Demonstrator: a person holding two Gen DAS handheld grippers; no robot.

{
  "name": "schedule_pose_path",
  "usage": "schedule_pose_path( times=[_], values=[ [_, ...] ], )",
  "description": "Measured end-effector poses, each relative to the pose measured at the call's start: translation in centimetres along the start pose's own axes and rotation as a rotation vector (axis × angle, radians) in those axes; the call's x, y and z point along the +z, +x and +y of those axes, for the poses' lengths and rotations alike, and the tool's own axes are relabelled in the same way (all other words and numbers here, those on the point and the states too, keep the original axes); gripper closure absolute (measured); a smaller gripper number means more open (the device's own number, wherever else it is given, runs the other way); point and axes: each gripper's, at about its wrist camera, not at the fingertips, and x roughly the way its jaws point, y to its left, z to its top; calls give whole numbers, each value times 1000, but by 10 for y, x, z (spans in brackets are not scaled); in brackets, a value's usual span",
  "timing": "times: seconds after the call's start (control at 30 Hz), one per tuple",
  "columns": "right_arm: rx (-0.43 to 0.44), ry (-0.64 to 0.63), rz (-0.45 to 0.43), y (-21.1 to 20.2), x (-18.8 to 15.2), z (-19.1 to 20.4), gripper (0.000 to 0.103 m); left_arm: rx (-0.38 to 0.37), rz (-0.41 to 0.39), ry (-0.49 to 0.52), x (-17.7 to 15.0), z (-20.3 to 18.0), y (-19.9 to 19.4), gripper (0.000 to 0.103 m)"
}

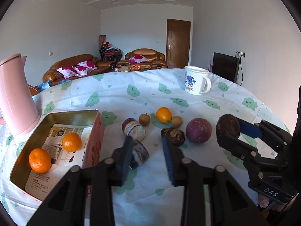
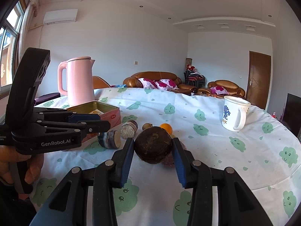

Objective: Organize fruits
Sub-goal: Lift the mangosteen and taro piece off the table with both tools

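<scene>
Right claw (image 2: 152,148) is gripping a dark fruit (image 2: 152,145) above the tabletop (image 2: 207,150), right of the tin (image 1: 94,130). Left claw (image 1: 145,150) is hanging wide, empty. Next, I think, it is carrying the fruit over the tin, beside the oranges (image 1: 71,142).

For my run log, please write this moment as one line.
right gripper: shut on dark brown fruit, lifted | left gripper: open, empty | tin box: two oranges inside

Cloud-print tablecloth (image 1: 146,86): tin (image 1: 94,128), mug (image 1: 196,82), fruit (image 1: 199,133).
</scene>
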Motion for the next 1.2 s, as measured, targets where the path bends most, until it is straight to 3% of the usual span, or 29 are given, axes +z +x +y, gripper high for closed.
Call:
schedule_pose_path(
  times=[0.07,0.6,0.93,0.97,1.0,1.03,1.2],
  values=[
    [3,3,1,0,0,-1,60,7,20,-23,-3,6,0,40],
    [11,7,1,1,0,-1,60,56,173,70,-4,-5,33,40],
    [15,5,5,1,-1,0,60,67,227,58,0,0,53,40],
    [16,5,5,1,-1,0,60,70,227,59,0,0,53,40],
    [16,5,5,1,-1,0,60,72,224,60,1,-1,52,54],
    [16,5,4,1,0,0,60,71,228,61,1,-1,53,59],
    [16,5,4,1,0,0,60,59,228,44,1,2,53,61]
  ],
)
